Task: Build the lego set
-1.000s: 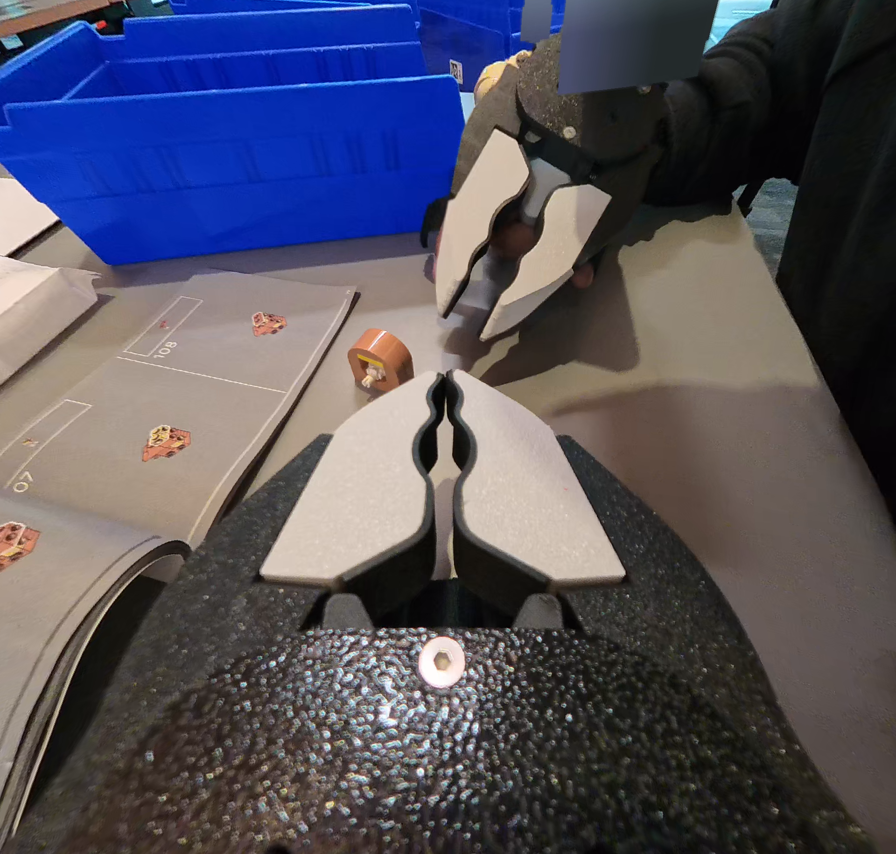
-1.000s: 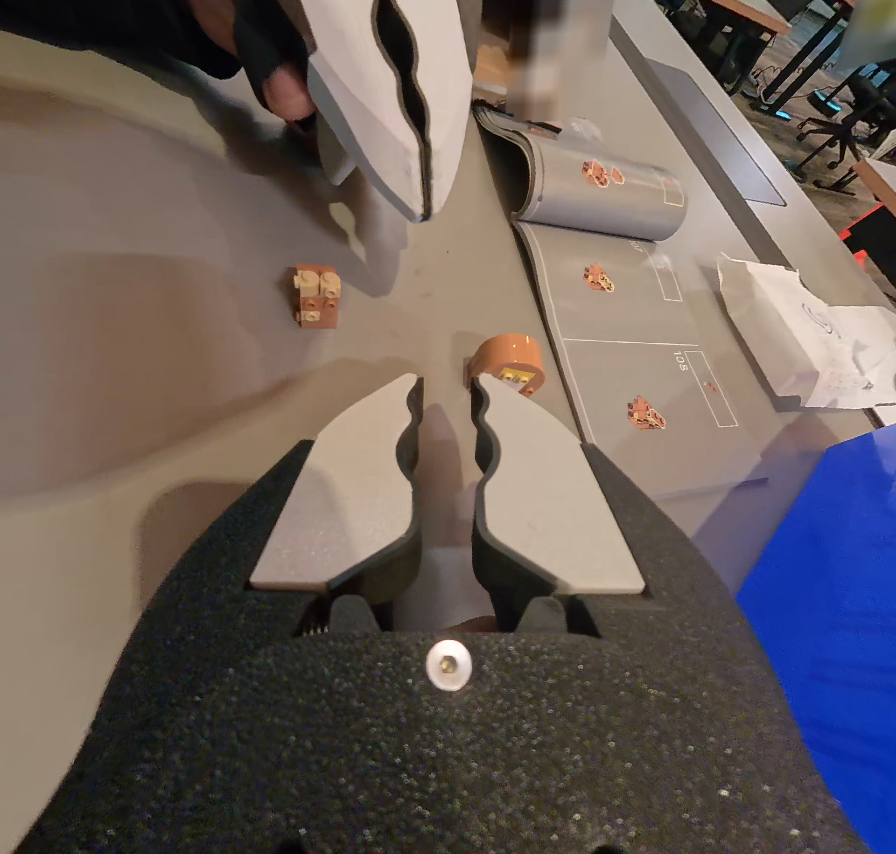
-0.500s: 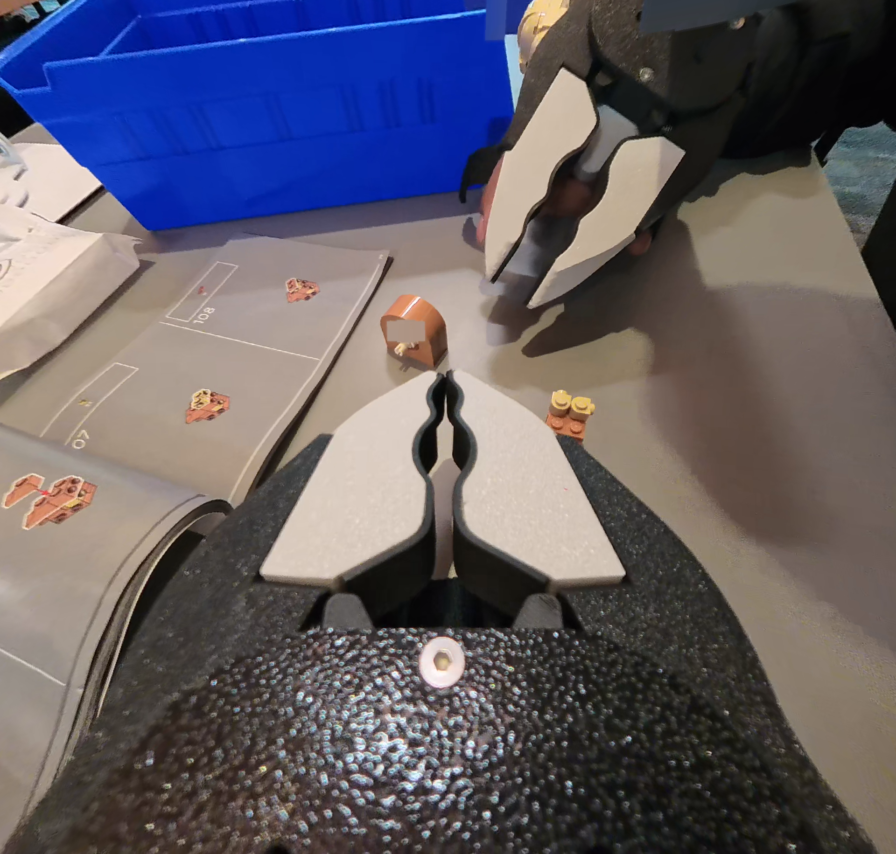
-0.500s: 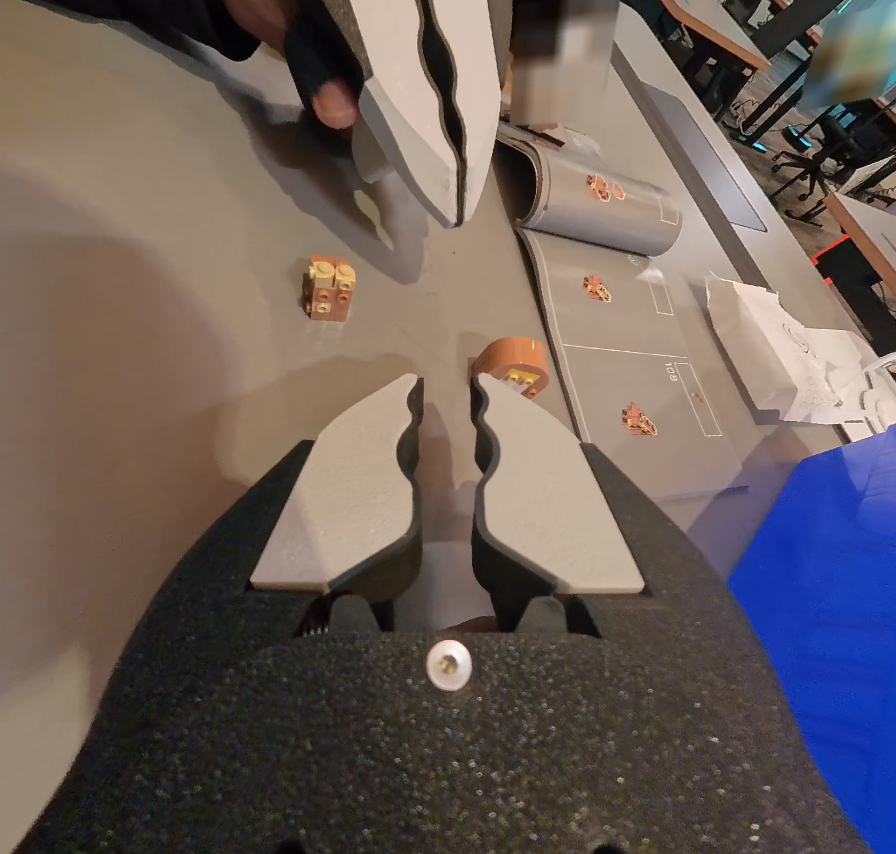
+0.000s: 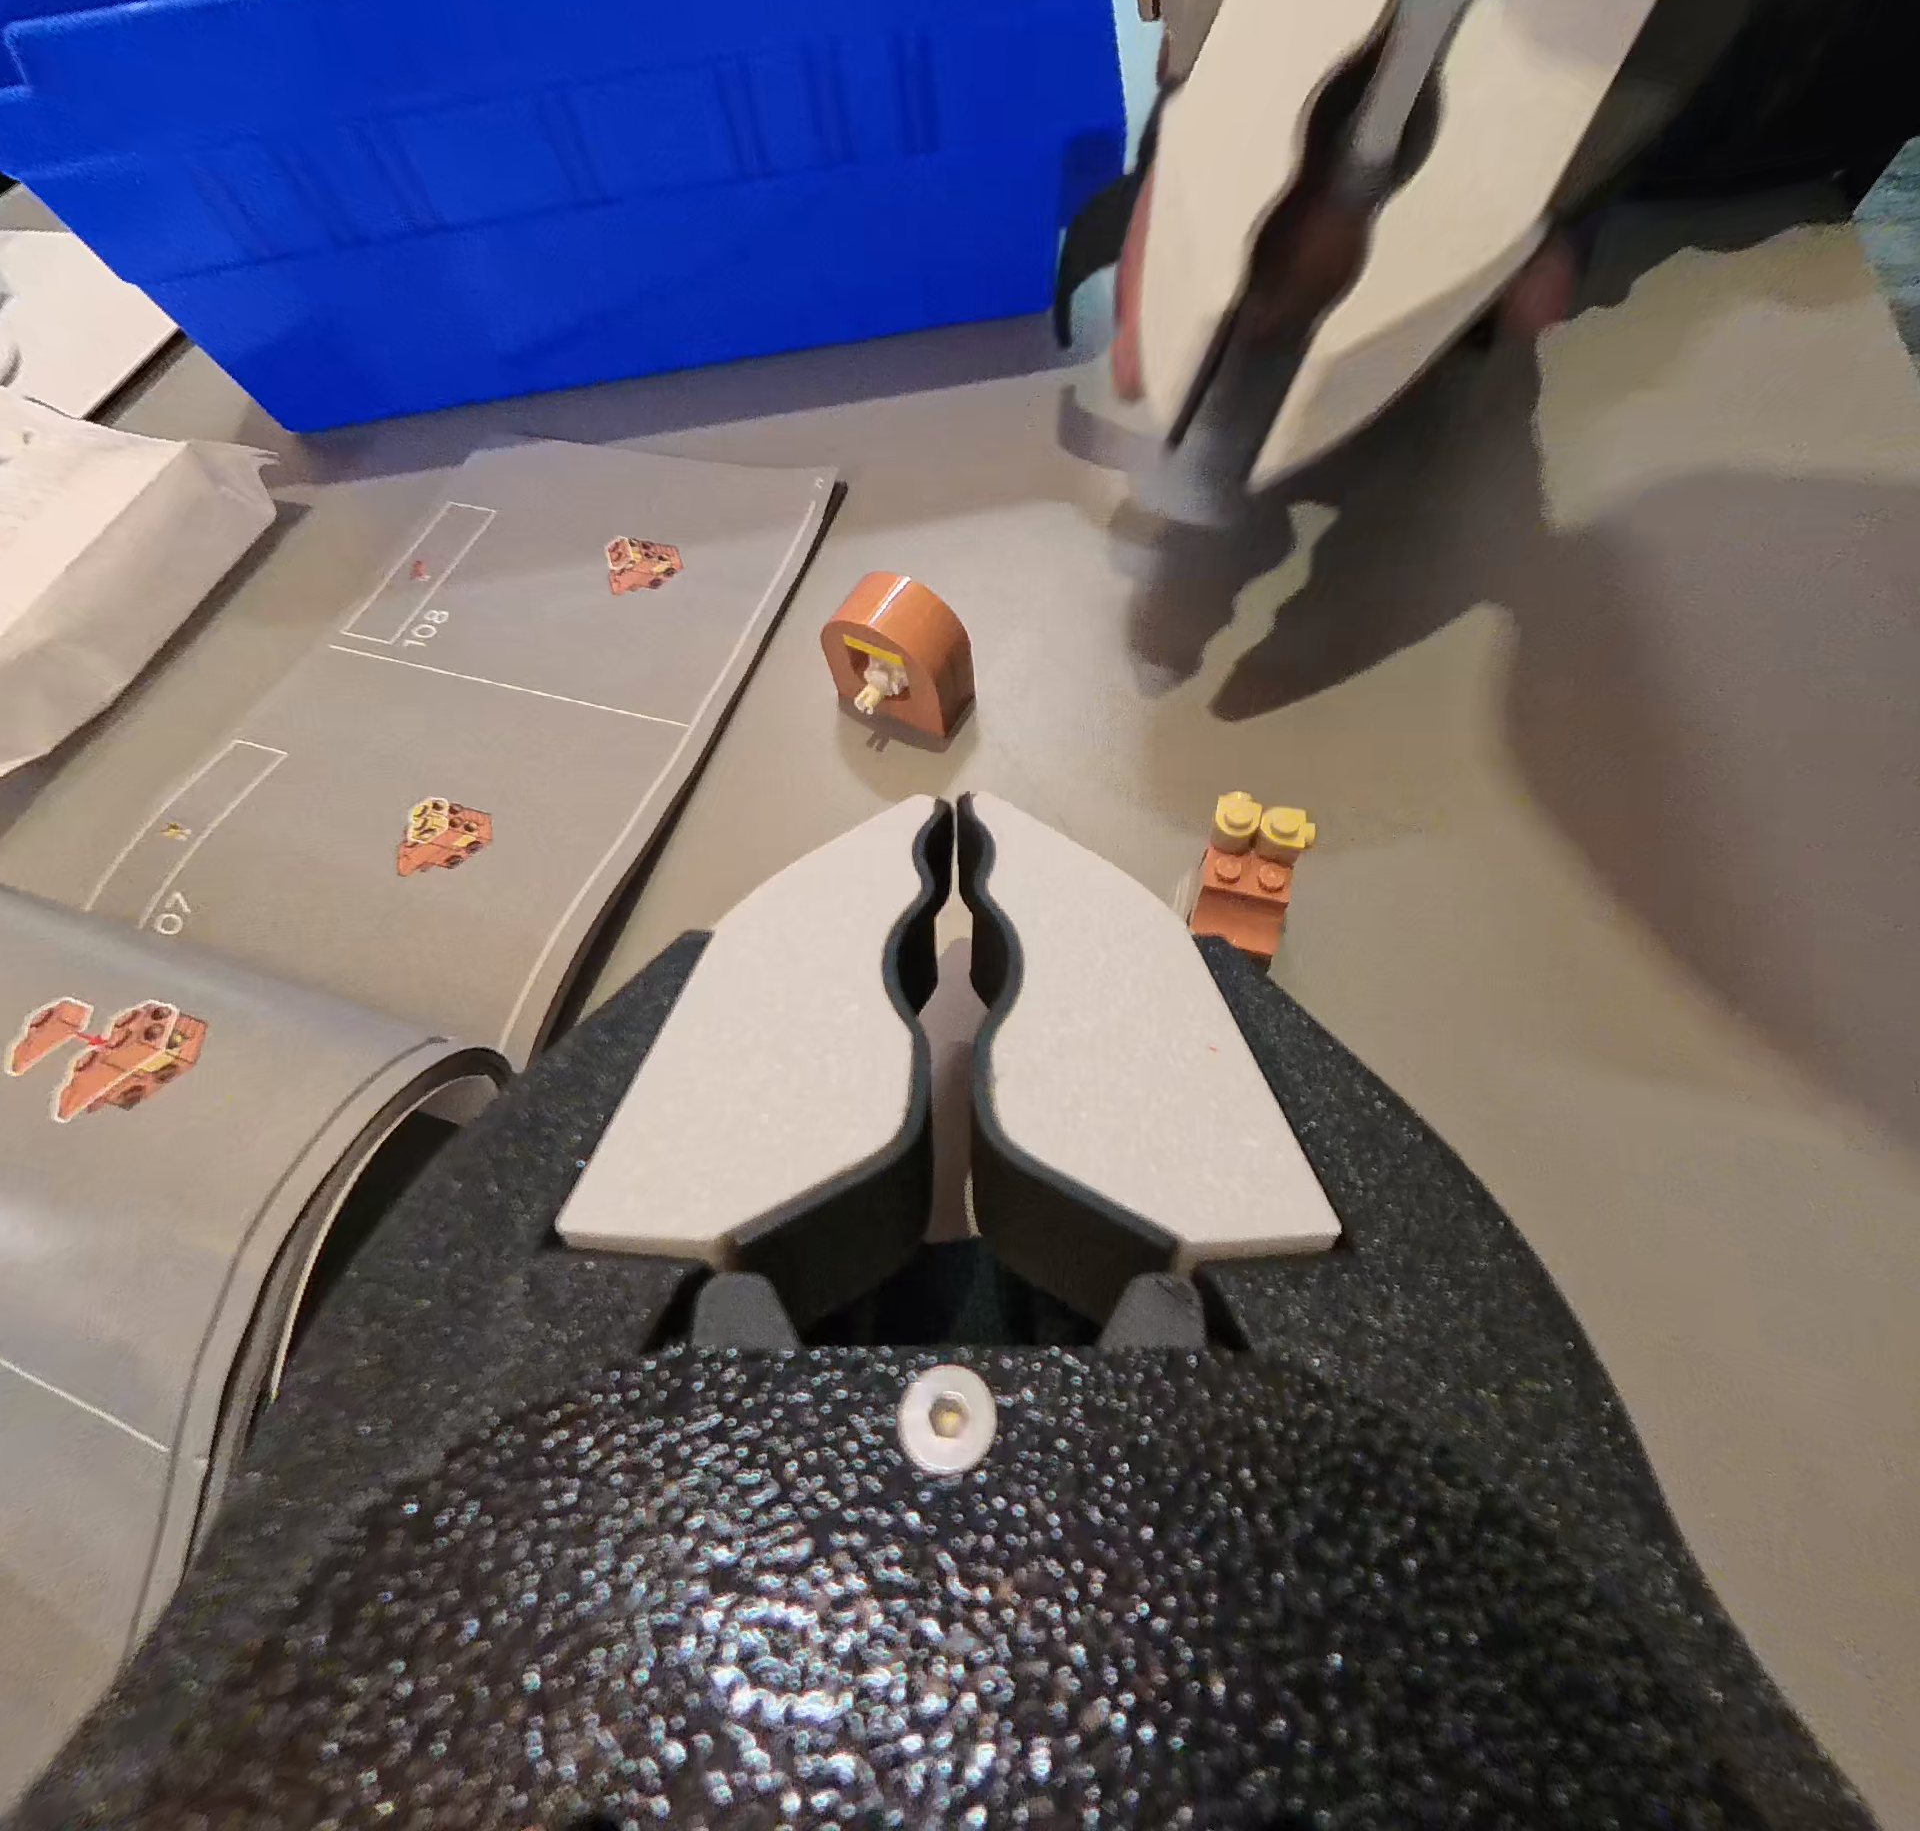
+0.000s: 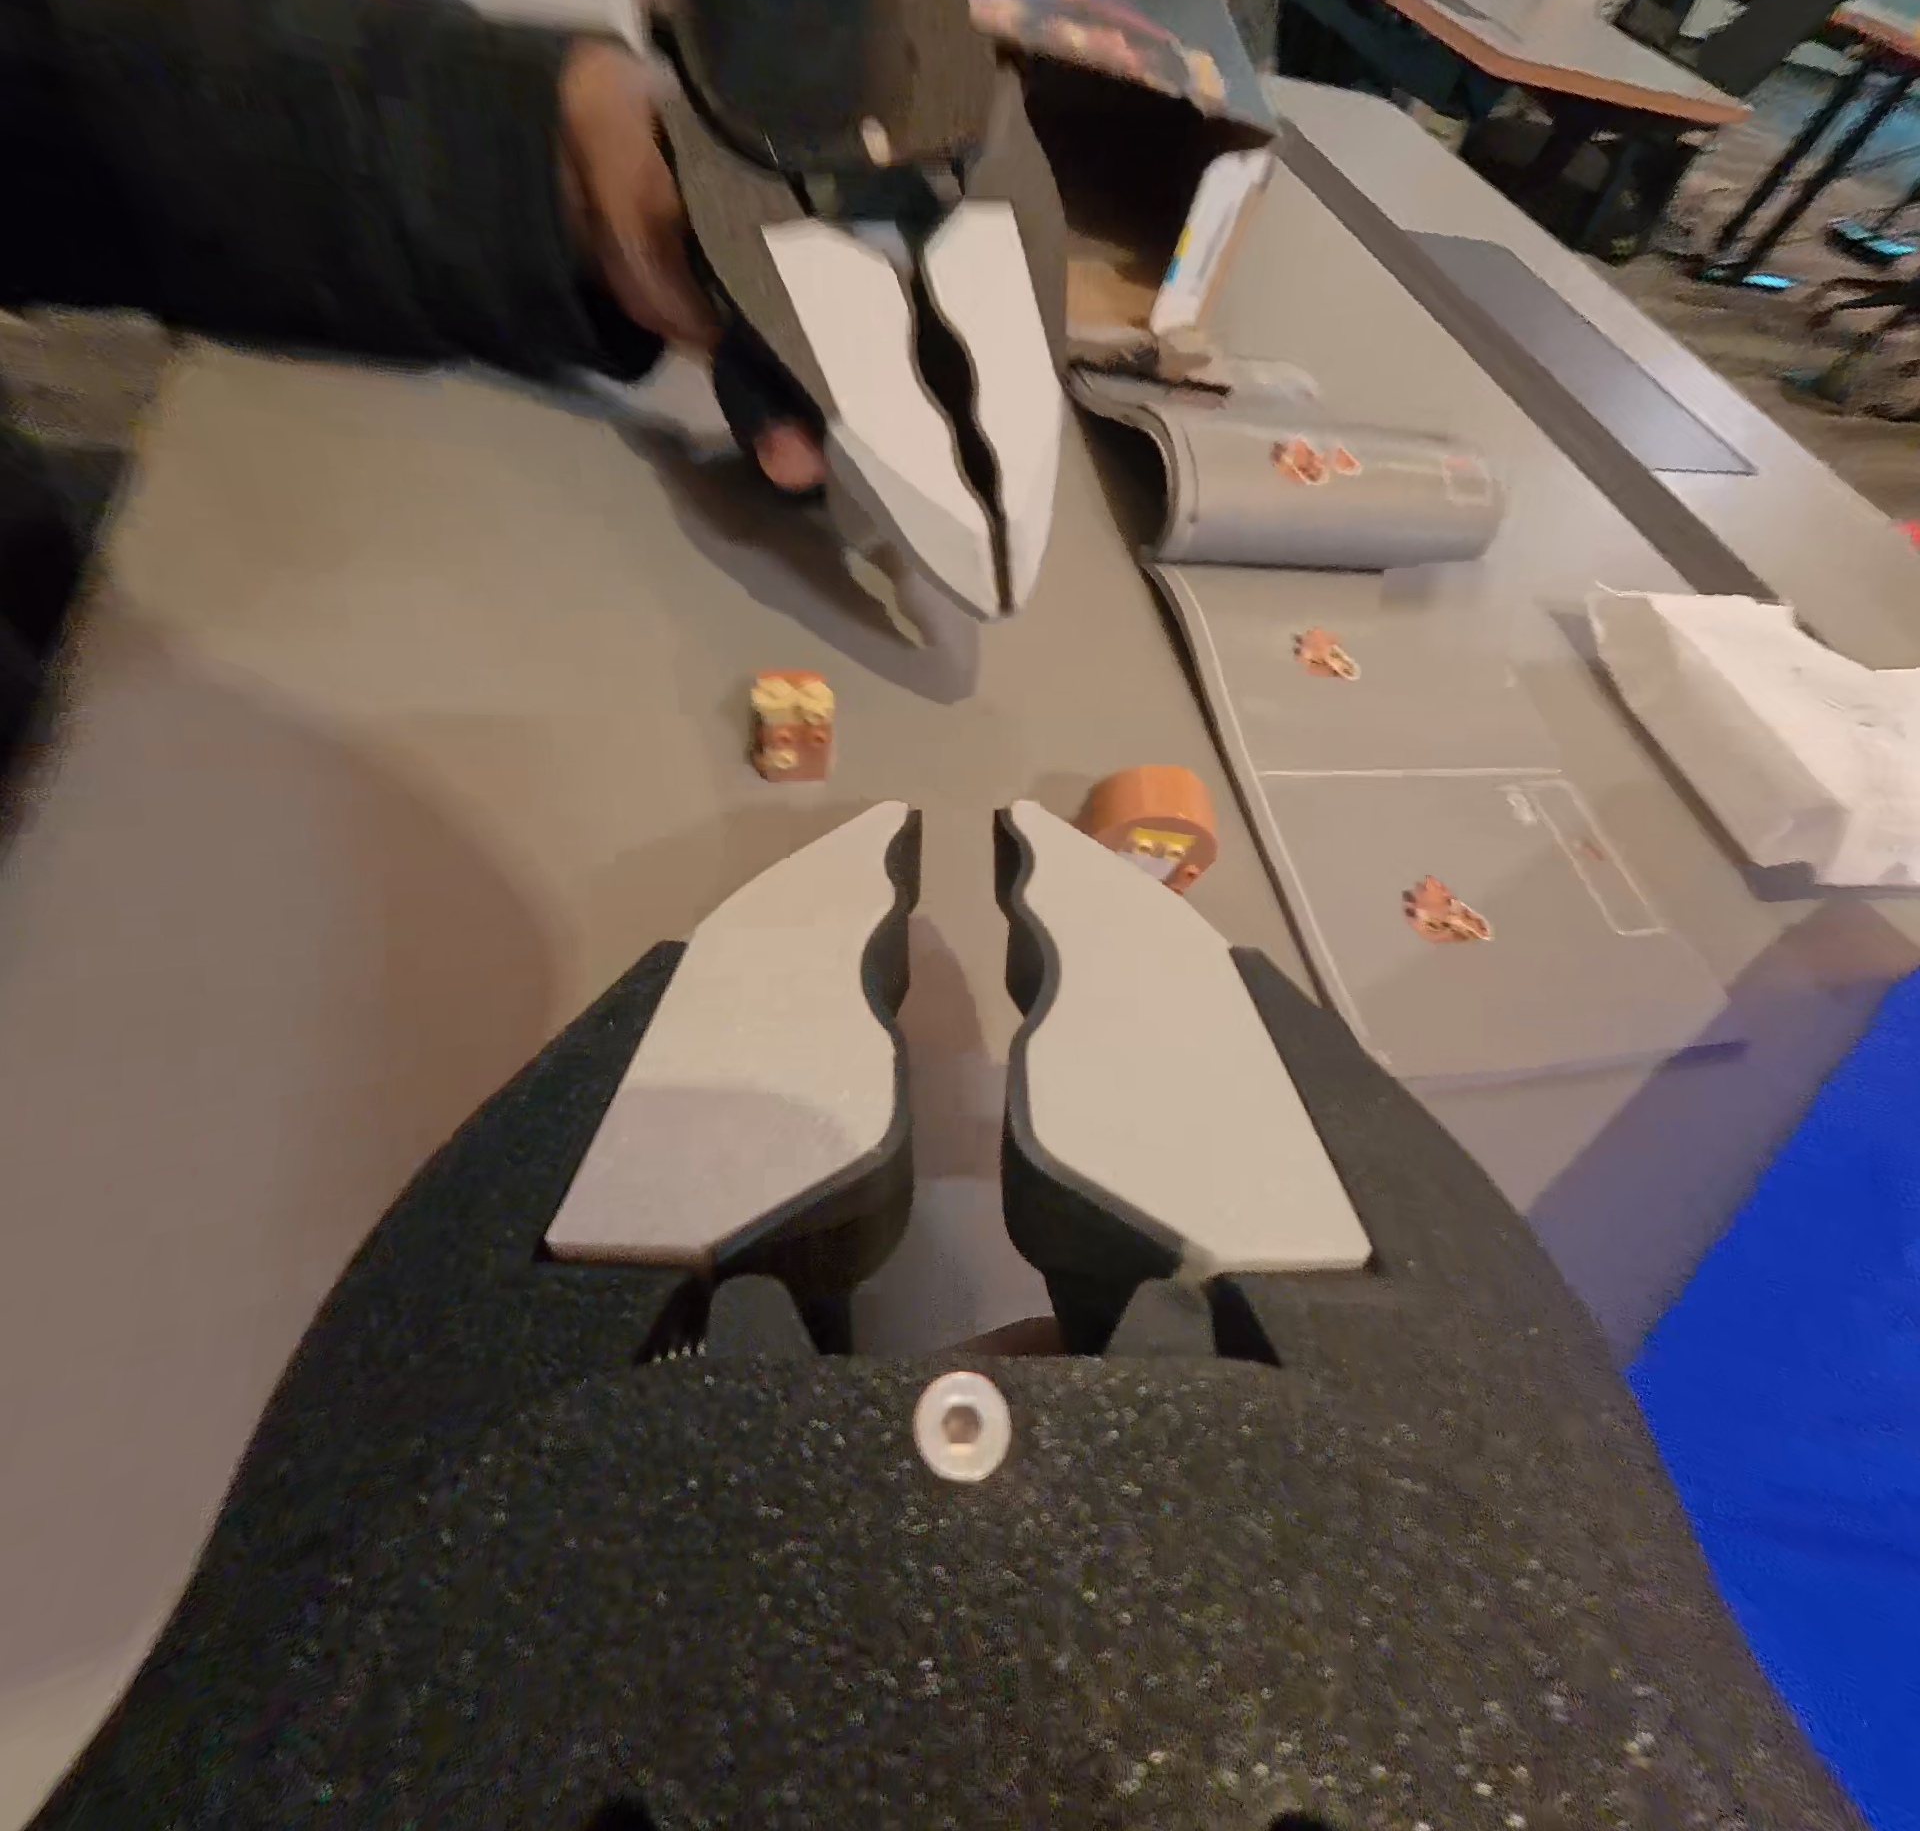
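Observation:
My left gripper (image 5: 954, 802) is shut with nothing between its fingers. It hovers over the grey table (image 5: 1558, 1106), just short of a brown arched piece (image 5: 899, 659). A small brown-and-tan brick assembly (image 5: 1252, 877) sits right beside its right finger. My right gripper (image 6: 956, 813) is open by a narrow gap and empty. The arched piece (image 6: 1148, 825) lies just past its right fingertip, and the brick assembly (image 6: 792, 709) lies ahead to the left. Each gripper shows in the other's view, facing it: the right one (image 5: 1216, 451) blurred, the left one (image 6: 1003, 607) shut.
An open instruction booklet (image 5: 468, 742) lies left of the pieces; it also shows in the right wrist view (image 6: 1455, 898). A blue bin (image 5: 571, 140) stands behind it. A white paper bag (image 5: 104, 555) lies at the far left. A person's dark sleeves hold both grippers. One gripper's finger ends stand about 8 centimetres off the other's. Left tips and right tips are each some 6 centimetres from the arched piece (image 6: 1148, 825).
My left gripper has drawn back, so the brick assembly has come into its view. My right gripper has lifted and its jaws have narrowed a little. Neither took hold of anything.

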`<state>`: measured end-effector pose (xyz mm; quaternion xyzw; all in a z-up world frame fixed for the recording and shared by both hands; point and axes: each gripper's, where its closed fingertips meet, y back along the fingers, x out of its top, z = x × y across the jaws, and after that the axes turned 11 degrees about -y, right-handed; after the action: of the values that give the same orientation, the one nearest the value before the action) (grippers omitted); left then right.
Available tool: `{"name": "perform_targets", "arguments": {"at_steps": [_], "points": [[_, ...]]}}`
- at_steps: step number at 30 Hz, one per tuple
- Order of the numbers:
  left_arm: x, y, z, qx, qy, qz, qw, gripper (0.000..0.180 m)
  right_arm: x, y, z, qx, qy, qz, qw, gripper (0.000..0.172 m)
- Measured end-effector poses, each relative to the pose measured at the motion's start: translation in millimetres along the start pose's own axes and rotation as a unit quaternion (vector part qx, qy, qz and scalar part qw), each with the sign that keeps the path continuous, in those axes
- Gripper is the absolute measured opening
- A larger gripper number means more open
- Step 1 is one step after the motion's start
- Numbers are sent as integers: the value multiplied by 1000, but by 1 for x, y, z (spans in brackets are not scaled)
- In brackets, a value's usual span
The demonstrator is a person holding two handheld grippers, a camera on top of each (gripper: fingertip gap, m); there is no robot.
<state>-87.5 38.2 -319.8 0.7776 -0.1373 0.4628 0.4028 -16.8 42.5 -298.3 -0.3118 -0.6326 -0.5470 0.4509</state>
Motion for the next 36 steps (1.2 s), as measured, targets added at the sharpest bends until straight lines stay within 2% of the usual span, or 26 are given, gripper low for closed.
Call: {"name": "perform_targets", "arguments": {"at_steps": [3,6,7,9,11,14,16,18,22,28,36], "points": [[-1,0,-1,5,-5,-3,1000,0,40,44,-6,51,-20,50,997,13],[-1,0,-3,12,-7,-4,1000,0,73,112,36,10,16,71,997,12],[-1,0,-3,13,-8,-4,1000,0,74,130,60,-18,47,56,997,10],[-1,-1,-1,14,-15,-6,1000,0,53,146,119,-65,120,-41,990,6],[-2,-2,0,11,-19,-13,1000,0,11,142,167,-53,138,-167,975,5],[-5,-4,0,12,-24,-22,999,0,-44,125,199,11,152,-319,935,1],[-5,-4,-2,17,-25,-23,999,0,-62,117,206,40,208,-378,901,1],[-4,-3,-3,18,-22,-18,999,0,-70,113,212,58,227,-412,880,1],[-2,-1,-3,14,-19,-8,1000,0,-79,109,212,100,228,-433,866,3],[-1,-1,0,9,-27,-4,1000,0,-102,107,219,114,240,-484,834,11],[-4,2,-3,14,-23,-9,1000,0,-108,99,223,112,234,-489,833,11]]}}
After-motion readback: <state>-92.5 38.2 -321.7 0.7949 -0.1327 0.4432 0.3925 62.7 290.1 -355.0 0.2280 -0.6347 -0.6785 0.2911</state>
